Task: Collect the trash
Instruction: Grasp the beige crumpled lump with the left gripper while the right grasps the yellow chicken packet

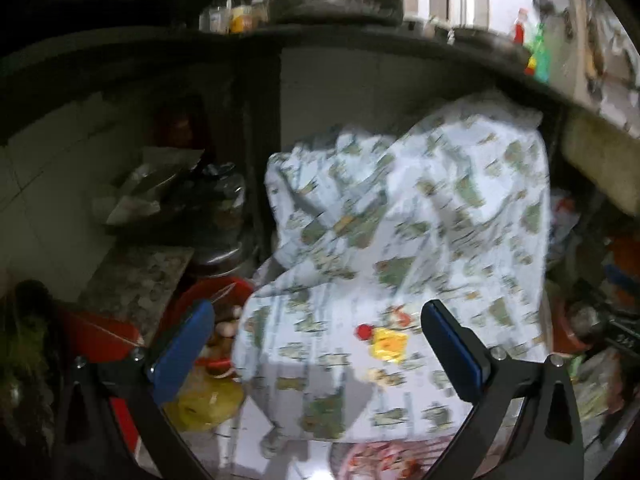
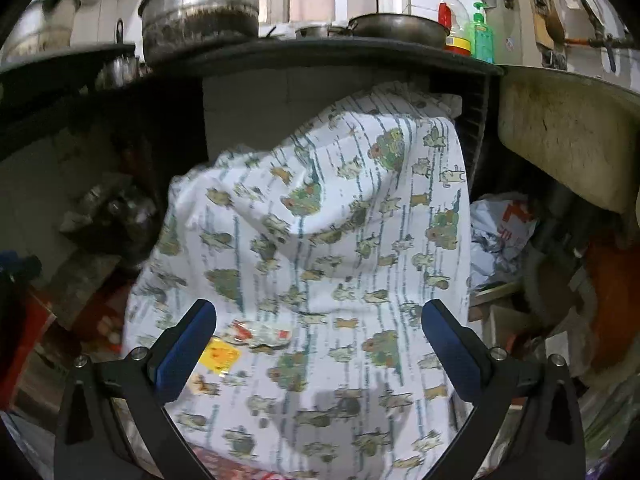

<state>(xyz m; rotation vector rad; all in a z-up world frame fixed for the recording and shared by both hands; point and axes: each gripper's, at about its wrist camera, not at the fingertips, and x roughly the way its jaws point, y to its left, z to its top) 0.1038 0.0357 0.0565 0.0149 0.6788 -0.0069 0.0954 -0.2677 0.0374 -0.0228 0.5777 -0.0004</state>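
Blue-padded fingers (image 1: 188, 344) of the left gripper (image 1: 316, 344) are standing spread wide with nothing between them. Right gripper (image 2: 318, 340) is likewise standing fully released, its pads (image 2: 188, 344) touching nothing. Both are hovering above a white cloth (image 1: 400, 216) printed with green animal figures, which is draping over a bulky shape under a dark counter (image 2: 320, 54). Trash is lying on the cloth's lower part: a yellow wrapper (image 1: 389, 345) with a red scrap (image 1: 363, 332) touching it, and a crumpled clear wrapper (image 2: 260, 334) just beside. Wrapper print is too blurred to read. A crumpled white bag (image 2: 500, 232) right of the cloth is showing red letters, unreadable. Bottle labels (image 2: 458, 44) on the counter are illegible.
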